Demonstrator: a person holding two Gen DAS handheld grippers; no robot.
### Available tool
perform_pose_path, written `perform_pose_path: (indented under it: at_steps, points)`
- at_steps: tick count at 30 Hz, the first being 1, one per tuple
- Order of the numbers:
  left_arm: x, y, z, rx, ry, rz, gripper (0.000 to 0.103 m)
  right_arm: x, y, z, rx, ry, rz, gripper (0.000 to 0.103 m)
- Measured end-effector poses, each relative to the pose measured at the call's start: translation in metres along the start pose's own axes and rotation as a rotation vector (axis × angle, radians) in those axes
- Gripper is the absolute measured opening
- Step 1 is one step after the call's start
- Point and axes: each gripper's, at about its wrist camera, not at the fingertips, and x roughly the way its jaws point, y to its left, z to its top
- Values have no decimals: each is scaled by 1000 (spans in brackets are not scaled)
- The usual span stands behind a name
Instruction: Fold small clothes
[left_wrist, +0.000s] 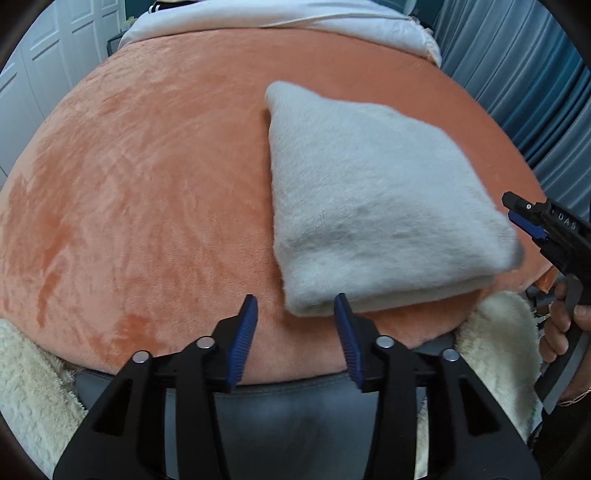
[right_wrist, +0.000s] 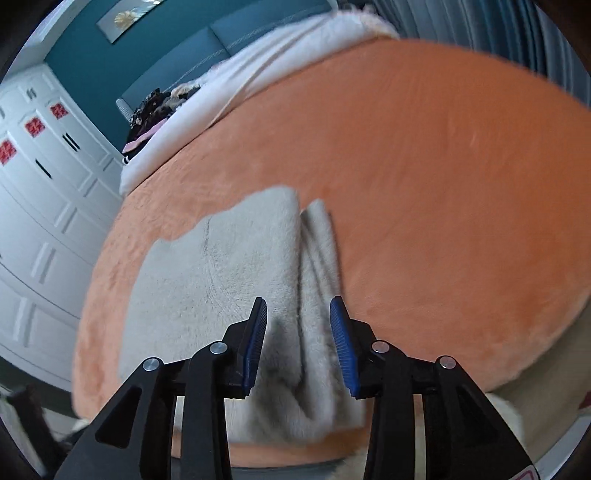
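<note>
A fluffy pale grey garment (left_wrist: 369, 192) lies folded into a thick square on the orange plush bed cover (left_wrist: 147, 166). My left gripper (left_wrist: 295, 310) is open and empty, at the garment's near left corner, its right finger beside the folded edge. My right gripper (right_wrist: 298, 314) is open and empty, just above the garment (right_wrist: 229, 277), astride a fold ridge at its right edge. In the left wrist view the right gripper (left_wrist: 524, 218) sits at the garment's right corner, held by a hand.
White bedding (left_wrist: 295, 22) lies at the far end of the bed. A cream fleece blanket (left_wrist: 29, 387) hangs at the near edge. White wardrobe doors (right_wrist: 44, 221) stand on the left, blue curtains (left_wrist: 535, 92) on the right.
</note>
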Motion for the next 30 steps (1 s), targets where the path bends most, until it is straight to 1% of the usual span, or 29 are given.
perform_pose_path:
  at_steps: [2,4,6,7,8,9,10,11,12,13,14,15,17,19,20,21,22,23,24,25,26,27,29,30]
  points:
    - [-17,1,-1,-11,-46,-6,55,-15,20,2,-68,6,87,36]
    - [-26,5,1,-25,-71,22,56,-18,54,3,-155,19,170,36]
    - [-30,10,5,-57,-86,39,56,-12,88,-4,-238,38,215,36]
    - [-31,15,8,-74,-88,43,56,3,104,-11,-277,73,225,36]
    - [-31,18,10,-86,-86,50,56,20,113,-19,-292,137,225,36]
    - [-31,20,12,-95,-85,55,56,51,118,-35,-295,243,210,36]
    - [-33,21,13,-100,-87,61,56,82,120,-57,-304,347,163,36]
    - [-34,22,14,-103,-89,70,56,98,118,-74,-320,357,142,35]
    - [-35,23,15,-102,-89,75,56,91,117,-80,-344,285,154,35]
    - [-36,24,15,-98,-88,80,56,83,119,-80,-360,280,152,35]
    - [-36,25,16,-94,-88,83,58,74,119,-75,-351,302,154,34]
    - [-35,25,16,-92,-85,85,60,63,115,-67,-315,300,168,32]
    - [-32,23,17,-97,-78,72,60,35,100,-50,-258,229,177,30]
    - [-27,15,19,-94,-70,57,60,12,74,-34,-204,149,136,30]
    - [-24,9,22,-84,-64,45,60,10,61,-29,-172,138,114,30]
    - [-21,3,24,-73,-67,33,60,13,46,-26,-137,148,80,30]
    - [-18,-5,27,-54,-73,27,60,23,29,-26,-104,176,37,30]
    - [-12,-12,30,-37,-74,29,60,35,15,-32,-79,223,13,22]
    - [-4,-16,33,-28,-65,33,60,54,0,-41,-49,302,8,13]
    - [10,-19,35,-25,-37,42,60,57,-10,-46,-18,325,39,3]
    - [22,-21,36,-23,-6,54,60,53,-11,-45,24,312,72,3]
    - [36,-22,37,-15,31,64,60,47,-9,-40,34,298,83,4]
    - [52,-20,34,-20,69,79,62,27,-10,-30,33,239,89,5]
    - [54,-18,34,-31,76,69,62,17,-14,-25,40,213,98,6]
